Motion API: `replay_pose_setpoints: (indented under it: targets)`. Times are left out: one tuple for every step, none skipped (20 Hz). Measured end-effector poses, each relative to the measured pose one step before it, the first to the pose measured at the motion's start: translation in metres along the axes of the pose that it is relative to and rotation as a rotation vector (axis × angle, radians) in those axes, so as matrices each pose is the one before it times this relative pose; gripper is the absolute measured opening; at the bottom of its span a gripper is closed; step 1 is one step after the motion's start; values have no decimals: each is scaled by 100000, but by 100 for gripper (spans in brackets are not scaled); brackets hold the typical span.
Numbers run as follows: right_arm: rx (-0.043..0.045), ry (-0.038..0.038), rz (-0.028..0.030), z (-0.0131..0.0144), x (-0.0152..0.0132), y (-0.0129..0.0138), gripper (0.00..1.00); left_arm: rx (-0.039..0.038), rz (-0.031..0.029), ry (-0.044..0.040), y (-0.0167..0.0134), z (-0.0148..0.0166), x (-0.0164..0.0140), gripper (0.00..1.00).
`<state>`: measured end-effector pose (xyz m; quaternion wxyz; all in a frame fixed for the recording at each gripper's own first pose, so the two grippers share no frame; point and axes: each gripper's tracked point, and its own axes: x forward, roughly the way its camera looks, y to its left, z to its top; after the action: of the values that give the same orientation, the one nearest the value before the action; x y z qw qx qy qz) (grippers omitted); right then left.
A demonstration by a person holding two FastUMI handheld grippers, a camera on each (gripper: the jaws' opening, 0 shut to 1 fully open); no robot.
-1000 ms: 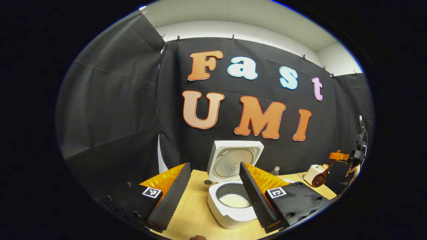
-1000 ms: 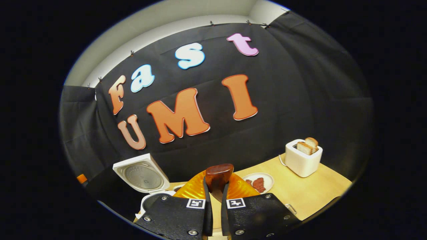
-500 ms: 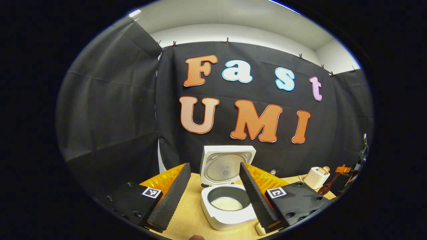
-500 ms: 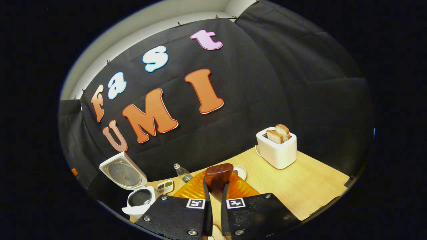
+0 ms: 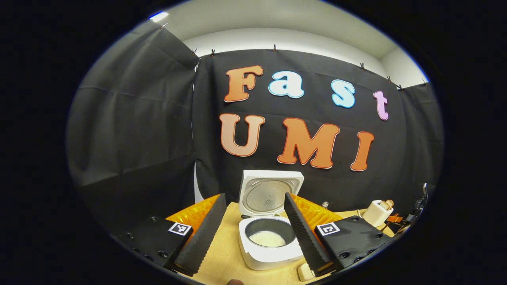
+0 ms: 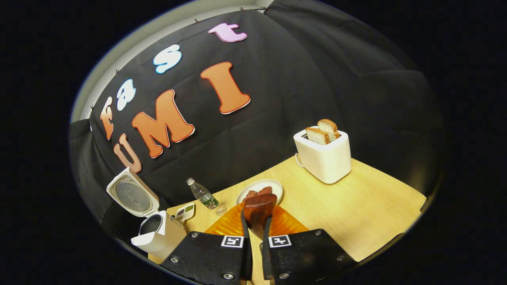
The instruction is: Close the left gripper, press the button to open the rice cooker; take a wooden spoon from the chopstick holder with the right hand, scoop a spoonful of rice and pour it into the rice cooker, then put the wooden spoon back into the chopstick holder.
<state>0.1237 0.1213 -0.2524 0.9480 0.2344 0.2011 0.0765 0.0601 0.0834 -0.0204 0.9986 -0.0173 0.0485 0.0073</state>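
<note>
Jaws of right gripper clamp the dark, glossy wooden spoon.

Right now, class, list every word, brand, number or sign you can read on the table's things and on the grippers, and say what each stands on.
Nothing can be quoted.
Bottle: its label is too small to read.
Rice cooker and toaster: no text seen.
Left gripper and right gripper: square black-and-white markers, patterns rather than words.

Raised lid behind open pot
</note>
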Motion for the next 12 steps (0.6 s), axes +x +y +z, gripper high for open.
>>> replay_pose_setpoints:
  targets:
    - [190,1145,-340,-736,535,-414,9,566,876,137,94,-114,-102,100]
    - [-14,867,-536,-646,316,-506,9,382,657,63,5,-28,-71,99]
    - [83,985,-646,-508,367,-477,9,307,536,-425,-21,55,-123,99]
    - [544,705,-245,-507,269,-284,9,384,818,-190,75,12,-68,99]
    - [1116,481,138,-284,178,-232,9,335,601,-34,51,10,-129,99]
    - [1214,-36,487,-240,170,-102,9,119,428,186,16,-124,-60,99]
    - [1313,-93,880,-179,174,29,9,-182,171,505,-78,-255,-87,99]
    - [1428,382,518,-212,108,-196,9,-315,91,699,-79,-293,6,99]
    - [325,1460,-216,-458,176,-194,10,-223,504,332,130,-73,-48,99]
    - [14,1273,-1124,-405,-9,-501,13,-102,134,36,21,-67,28,99]
    - [262,33,-362,-42,-42,-383,14,-4,137,26,-51,-75,-37,99]
    - [950,244,-816,90,63,-92,17,196,-2,15,16,-109,2,99]
